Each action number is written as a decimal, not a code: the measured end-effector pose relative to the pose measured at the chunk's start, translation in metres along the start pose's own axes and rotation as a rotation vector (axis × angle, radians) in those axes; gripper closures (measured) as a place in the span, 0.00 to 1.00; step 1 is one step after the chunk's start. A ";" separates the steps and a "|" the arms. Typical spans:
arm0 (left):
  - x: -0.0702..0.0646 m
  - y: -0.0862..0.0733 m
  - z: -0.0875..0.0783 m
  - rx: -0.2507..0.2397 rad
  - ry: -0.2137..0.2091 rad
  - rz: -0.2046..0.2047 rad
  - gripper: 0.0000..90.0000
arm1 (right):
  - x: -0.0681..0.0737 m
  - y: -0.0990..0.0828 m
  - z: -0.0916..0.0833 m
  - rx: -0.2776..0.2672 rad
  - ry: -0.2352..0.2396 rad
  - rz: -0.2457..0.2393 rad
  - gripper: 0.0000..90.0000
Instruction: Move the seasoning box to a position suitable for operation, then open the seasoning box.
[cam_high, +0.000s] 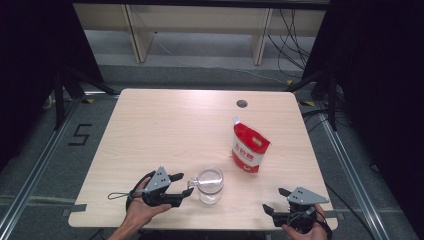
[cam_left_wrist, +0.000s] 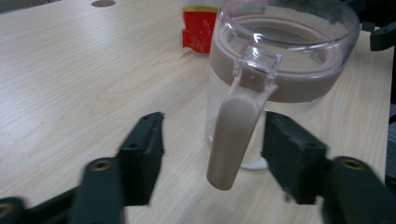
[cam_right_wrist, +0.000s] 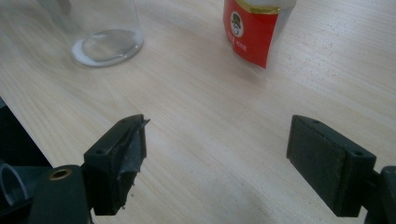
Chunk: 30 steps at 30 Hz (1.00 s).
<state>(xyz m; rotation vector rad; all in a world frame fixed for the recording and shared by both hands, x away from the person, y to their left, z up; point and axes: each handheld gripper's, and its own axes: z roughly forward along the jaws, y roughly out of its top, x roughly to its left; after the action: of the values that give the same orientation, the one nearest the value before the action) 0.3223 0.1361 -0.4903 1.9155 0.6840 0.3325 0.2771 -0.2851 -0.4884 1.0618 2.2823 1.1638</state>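
Note:
A clear glass mug (cam_high: 210, 185) with a beige band and beige handle (cam_left_wrist: 236, 135) stands near the table's front edge. My left gripper (cam_high: 185, 185) lies level just to its left, held in a hand. In the left gripper view its jaws (cam_left_wrist: 215, 119) stand open on either side of the handle, with a gap at each pad. A red and white pouch (cam_high: 248, 147) stands upright behind and to the right of the mug. My right gripper (cam_high: 274, 199) rests at the front right corner, and its jaws (cam_right_wrist: 219, 123) are open over bare wood.
The light wooden table (cam_high: 165, 125) has a round cable hole (cam_high: 242, 103) near its far edge. Dark curtains flank both sides, and the floor behind holds table legs and cables. The mug's base (cam_right_wrist: 106, 46) and the pouch (cam_right_wrist: 252, 30) lie ahead of the right gripper.

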 end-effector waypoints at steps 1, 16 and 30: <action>0.000 0.000 -0.003 0.007 -0.004 0.007 0.36 | 0.000 0.000 0.000 0.007 0.012 0.007 0.23; -0.014 0.009 -0.024 -0.011 -0.075 -0.113 0.18 | 0.002 0.000 0.000 0.015 -0.003 0.033 0.23; -0.023 0.025 -0.034 -0.099 -0.003 0.016 0.89 | -0.001 0.002 0.004 0.013 0.006 0.010 0.23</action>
<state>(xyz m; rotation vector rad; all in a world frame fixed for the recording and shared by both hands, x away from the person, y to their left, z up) 0.2941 0.1398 -0.4518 1.8282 0.6392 0.3662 0.2810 -0.2832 -0.4893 1.0777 2.2946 1.1586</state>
